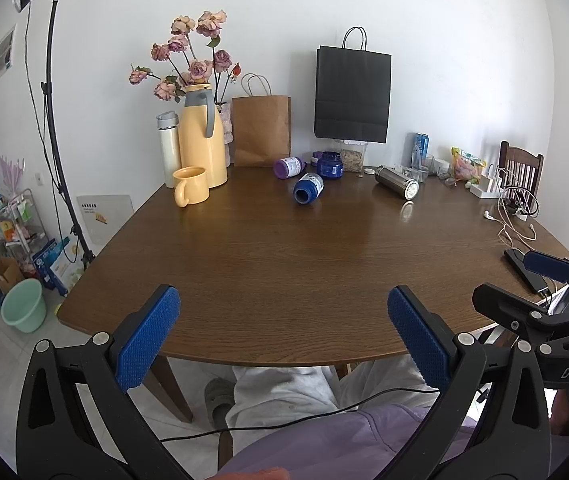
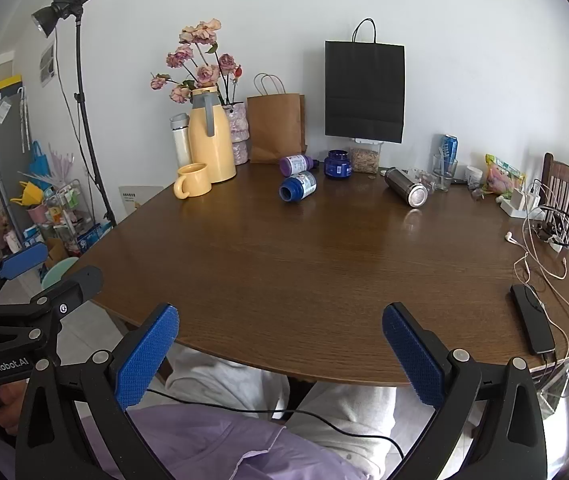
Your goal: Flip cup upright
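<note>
A steel cup (image 1: 397, 182) lies on its side at the far right of the brown table (image 1: 284, 264), its end facing me; it also shows in the right wrist view (image 2: 406, 187). My left gripper (image 1: 283, 320) is open and empty, held over the table's near edge. My right gripper (image 2: 280, 340) is open and empty too, also at the near edge. Each gripper shows at the side of the other's view. Both are far from the cup.
A yellow mug (image 1: 190, 185), yellow jug (image 1: 202, 140) and white flask stand at the back left. Blue and purple bottles (image 1: 308, 187) lie mid-back. Paper bags lean on the wall. A phone (image 2: 532, 318) and cables lie at the right edge.
</note>
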Motion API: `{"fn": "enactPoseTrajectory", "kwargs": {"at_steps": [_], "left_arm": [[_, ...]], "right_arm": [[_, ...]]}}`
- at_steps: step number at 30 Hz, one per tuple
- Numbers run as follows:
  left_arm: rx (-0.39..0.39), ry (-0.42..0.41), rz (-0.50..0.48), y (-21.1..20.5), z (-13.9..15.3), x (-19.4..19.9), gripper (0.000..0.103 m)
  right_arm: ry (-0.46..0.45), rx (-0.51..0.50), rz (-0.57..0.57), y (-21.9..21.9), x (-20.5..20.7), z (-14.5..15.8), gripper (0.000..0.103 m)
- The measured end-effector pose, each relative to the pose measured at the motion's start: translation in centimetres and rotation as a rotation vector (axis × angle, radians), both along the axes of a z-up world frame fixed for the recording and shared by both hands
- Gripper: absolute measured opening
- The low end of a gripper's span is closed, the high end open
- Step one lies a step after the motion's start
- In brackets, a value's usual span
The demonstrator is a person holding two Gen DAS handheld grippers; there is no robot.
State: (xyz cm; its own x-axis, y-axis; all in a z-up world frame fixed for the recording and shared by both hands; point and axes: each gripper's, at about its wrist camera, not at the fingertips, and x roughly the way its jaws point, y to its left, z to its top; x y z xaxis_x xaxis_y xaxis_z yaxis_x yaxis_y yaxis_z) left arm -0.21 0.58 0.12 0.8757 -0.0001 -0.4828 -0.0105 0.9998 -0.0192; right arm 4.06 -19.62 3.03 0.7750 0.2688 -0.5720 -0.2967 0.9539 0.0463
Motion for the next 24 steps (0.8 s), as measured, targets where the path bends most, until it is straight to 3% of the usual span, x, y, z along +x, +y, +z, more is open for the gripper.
{"fn": "enactPoseTrajectory", "kwargs": {"at_steps": [24], "left_arm": [[-0.003, 0.0, 0.0, -0.06, 0.39, 0.13, 0.103]], "right_arm": [[-0.007, 0.007, -0.002, -0.23, -0.07, -0.3, 0.103]]}}
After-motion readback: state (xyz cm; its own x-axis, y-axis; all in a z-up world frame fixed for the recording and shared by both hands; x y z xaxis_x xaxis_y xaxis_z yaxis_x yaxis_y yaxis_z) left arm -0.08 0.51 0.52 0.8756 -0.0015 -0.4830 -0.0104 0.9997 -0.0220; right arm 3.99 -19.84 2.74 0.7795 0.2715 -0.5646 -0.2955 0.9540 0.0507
